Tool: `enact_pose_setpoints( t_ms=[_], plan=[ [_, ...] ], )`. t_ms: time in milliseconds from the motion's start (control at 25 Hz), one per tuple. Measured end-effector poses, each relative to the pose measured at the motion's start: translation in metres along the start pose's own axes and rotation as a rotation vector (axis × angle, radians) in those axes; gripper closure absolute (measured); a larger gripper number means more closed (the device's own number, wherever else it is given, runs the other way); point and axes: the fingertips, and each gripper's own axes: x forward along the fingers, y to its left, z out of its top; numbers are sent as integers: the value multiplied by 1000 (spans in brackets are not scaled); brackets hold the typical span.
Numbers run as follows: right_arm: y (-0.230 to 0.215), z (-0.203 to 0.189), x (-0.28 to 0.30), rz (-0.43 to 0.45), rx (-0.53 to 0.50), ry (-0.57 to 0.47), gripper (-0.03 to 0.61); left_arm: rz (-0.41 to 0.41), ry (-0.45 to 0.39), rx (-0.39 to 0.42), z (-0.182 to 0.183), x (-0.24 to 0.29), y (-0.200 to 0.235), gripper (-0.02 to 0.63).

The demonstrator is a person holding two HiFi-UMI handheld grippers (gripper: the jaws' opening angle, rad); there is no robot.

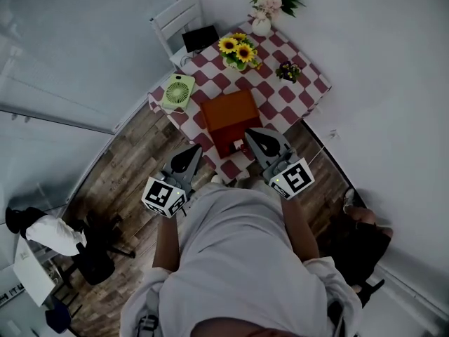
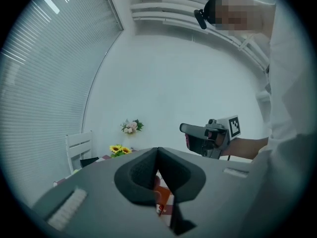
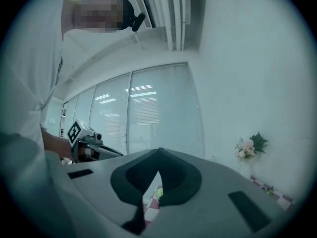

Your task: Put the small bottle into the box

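A table (image 1: 280,98) covered in a red-and-white checked cloth stands in the corner of a white-walled room. A white vase of pale pink flowers (image 1: 265,9) sits at its far corner. A bunch of sunflowers (image 1: 237,48) is nearer the middle, with a small pot of dark purple flowers (image 1: 287,70) to its right. A pale green fan (image 1: 178,92) lies at the left edge. A white chair (image 1: 175,18) beside the table holds a dark flat item (image 1: 200,38). The floor (image 1: 133,156) is wood plank.
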Motion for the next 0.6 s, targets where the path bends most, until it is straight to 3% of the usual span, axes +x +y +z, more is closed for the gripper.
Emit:
enact_pose_setpoints(
  t_ms=[600],
  plan=[
    [12, 12, 4, 6, -22, -13, 578, -16, -24, -34, -4, -5, 4, 614]
  ],
)
